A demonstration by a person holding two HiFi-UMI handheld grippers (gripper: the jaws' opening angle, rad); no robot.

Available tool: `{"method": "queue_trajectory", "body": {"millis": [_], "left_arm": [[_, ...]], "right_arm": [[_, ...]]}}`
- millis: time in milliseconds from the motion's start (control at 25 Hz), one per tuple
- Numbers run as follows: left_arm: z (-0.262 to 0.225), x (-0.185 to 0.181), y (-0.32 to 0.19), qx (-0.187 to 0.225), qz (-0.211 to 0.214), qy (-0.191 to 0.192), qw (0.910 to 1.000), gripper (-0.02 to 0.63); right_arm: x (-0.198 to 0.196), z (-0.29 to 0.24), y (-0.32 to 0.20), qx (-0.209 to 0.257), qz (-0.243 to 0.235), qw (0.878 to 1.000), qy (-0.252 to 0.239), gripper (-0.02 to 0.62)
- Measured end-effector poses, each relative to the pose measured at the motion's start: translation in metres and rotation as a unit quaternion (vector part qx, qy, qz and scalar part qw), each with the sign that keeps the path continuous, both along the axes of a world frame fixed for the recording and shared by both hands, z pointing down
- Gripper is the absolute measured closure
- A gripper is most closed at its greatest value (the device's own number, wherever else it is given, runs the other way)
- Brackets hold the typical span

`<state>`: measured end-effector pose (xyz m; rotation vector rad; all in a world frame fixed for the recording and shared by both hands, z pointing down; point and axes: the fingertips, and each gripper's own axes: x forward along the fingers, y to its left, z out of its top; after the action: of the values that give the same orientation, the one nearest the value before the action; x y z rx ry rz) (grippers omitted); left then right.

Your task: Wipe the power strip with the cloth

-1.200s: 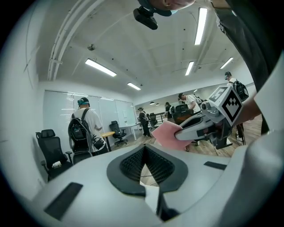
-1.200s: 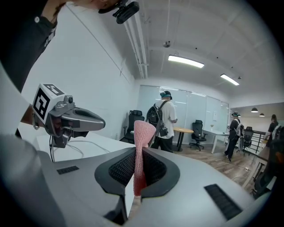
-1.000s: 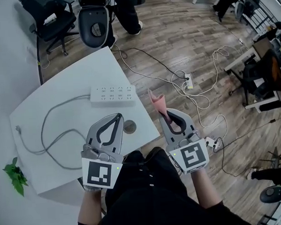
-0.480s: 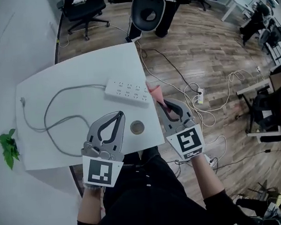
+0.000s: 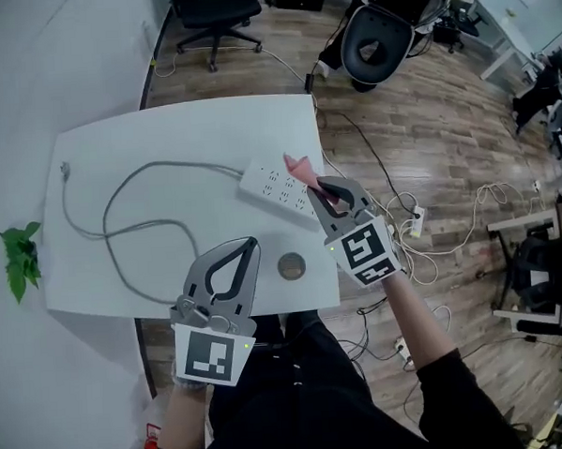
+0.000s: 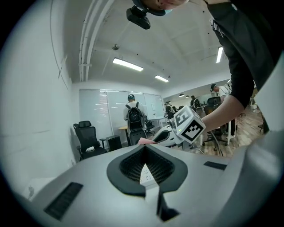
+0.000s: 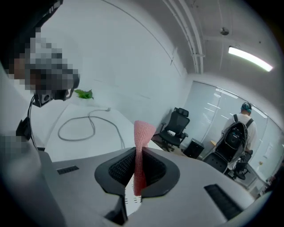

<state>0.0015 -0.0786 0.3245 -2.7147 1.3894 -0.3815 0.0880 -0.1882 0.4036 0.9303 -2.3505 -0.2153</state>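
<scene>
White plastic power strip (image 5: 275,185) lies on the white counter (image 5: 117,134), wiping apparently yet to start; my right tongs (image 5: 320,189) clamp the pink knitted cloth (image 5: 299,167) over it, left tongs (image 5: 248,243) clenched empty.

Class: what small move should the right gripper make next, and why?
Probably tip the right gripper down so the cloth presses on the power strip. Its jaws pinch the cloth, whose free end pokes out over the strip's right end, and contact can't be confirmed.
</scene>
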Motion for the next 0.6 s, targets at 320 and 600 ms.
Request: {"method": "queue_trajectory", "body": {"millis": [320,600], "left_arm": [[0.007,-0.027,-0.003,-0.003,-0.037,0.000,0.9993,0.597],[0.009,-0.037,-0.006,0.000,-0.063,0.001,0.9980,0.597]], "right_arm": [[-0.043,0.043,-0.047,-0.015,-0.076,0.995,0.063,0.548],[-0.075,0.077,-0.069,-0.027,-0.151,0.981,0.116,0.548]]}}
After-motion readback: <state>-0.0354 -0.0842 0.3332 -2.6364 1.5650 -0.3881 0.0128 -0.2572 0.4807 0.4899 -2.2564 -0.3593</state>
